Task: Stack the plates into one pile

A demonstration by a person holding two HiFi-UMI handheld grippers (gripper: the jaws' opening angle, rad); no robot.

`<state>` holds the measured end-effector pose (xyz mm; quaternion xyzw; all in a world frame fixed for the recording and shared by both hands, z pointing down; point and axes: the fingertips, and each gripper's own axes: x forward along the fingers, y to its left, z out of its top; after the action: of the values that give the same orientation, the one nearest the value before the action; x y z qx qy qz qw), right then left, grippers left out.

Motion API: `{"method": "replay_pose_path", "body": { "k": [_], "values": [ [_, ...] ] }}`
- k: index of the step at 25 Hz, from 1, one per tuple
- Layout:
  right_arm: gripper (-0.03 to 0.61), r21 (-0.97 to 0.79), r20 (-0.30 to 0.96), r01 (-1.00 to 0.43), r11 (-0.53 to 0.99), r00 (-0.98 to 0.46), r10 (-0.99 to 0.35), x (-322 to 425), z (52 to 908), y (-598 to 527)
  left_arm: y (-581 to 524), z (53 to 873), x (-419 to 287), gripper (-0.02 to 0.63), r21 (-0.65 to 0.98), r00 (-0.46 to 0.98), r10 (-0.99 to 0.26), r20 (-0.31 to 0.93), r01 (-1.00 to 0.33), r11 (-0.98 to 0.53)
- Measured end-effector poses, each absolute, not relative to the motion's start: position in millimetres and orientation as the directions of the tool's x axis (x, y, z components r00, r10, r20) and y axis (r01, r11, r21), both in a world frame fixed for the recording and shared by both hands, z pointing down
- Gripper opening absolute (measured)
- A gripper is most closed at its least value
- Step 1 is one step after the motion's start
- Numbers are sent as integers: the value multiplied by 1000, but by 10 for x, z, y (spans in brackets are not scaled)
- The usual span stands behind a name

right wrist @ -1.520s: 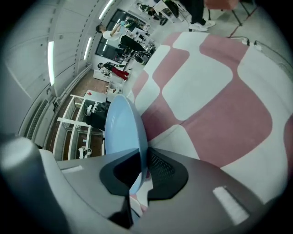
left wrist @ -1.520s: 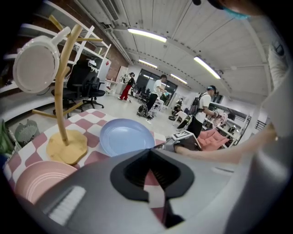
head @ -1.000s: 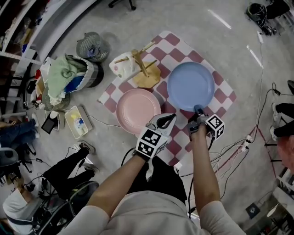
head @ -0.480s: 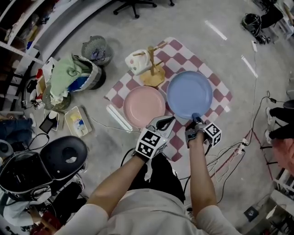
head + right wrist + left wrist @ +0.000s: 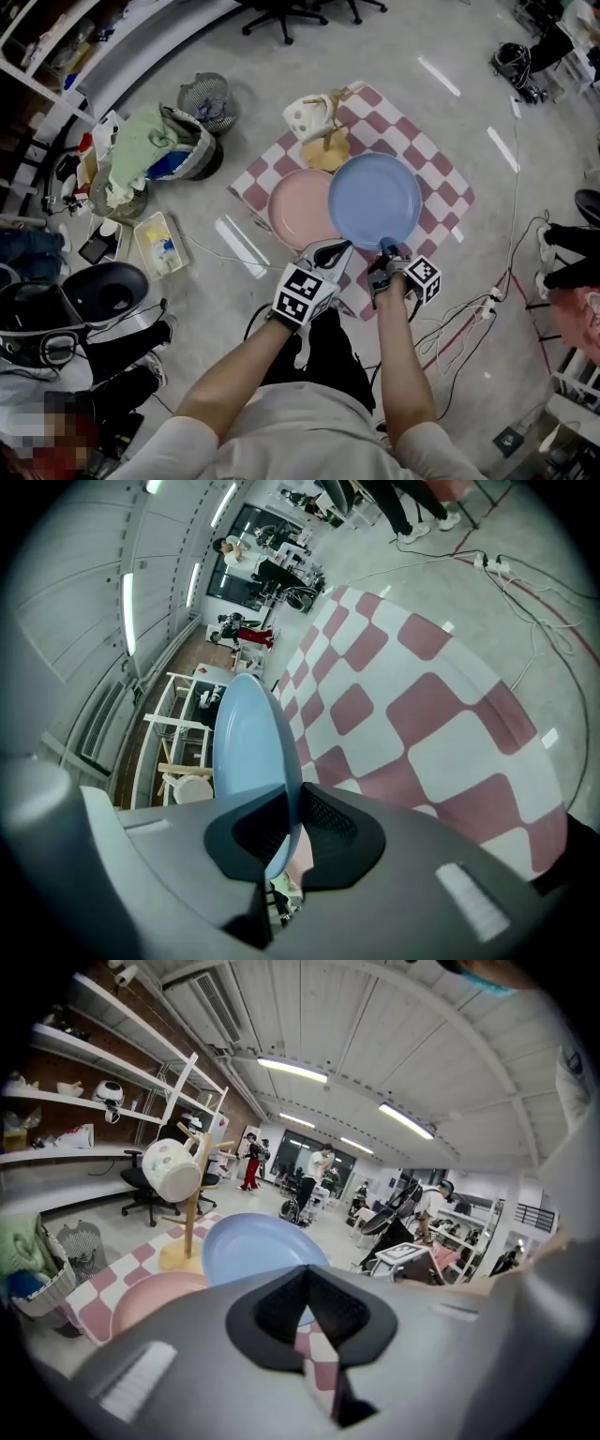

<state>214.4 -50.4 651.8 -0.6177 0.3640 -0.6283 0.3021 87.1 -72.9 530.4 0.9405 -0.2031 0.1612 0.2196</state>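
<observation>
Right gripper view, centre frame: my right gripper (image 5: 289, 794) clamps the round light-blue plate (image 5: 248, 747) by its rim. My left gripper (image 5: 307, 1283) has its jaws together, empty.

Centre frame in the head view, the blue plate (image 5: 375, 200) is covering the right edge of the pink plate (image 5: 298, 208), while its own near rim is sitting hidden between the jaws of the right tool (image 5: 385, 251).

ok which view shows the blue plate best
The head view shows nearly the whole blue plate from above, its near rim in the right gripper. The right gripper view sees it edge-on between the jaws; the left gripper view shows only its far part.
</observation>
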Motion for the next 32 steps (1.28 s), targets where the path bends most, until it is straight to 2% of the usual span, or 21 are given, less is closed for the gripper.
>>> {"method": "replay_pose_path", "body": {
  "k": [18,32],
  "values": [
    [40,-803,595,-138,-579,-216,-774,917,6824,-565,-615,5519,-70,6,361,812,-406,418,-559,-747],
    [43,-762,648,-192,-619,-243,-722,706,7134,-835,-768,5741,-426,6,376,767,-456,451,-627,-682]
  ]
}}
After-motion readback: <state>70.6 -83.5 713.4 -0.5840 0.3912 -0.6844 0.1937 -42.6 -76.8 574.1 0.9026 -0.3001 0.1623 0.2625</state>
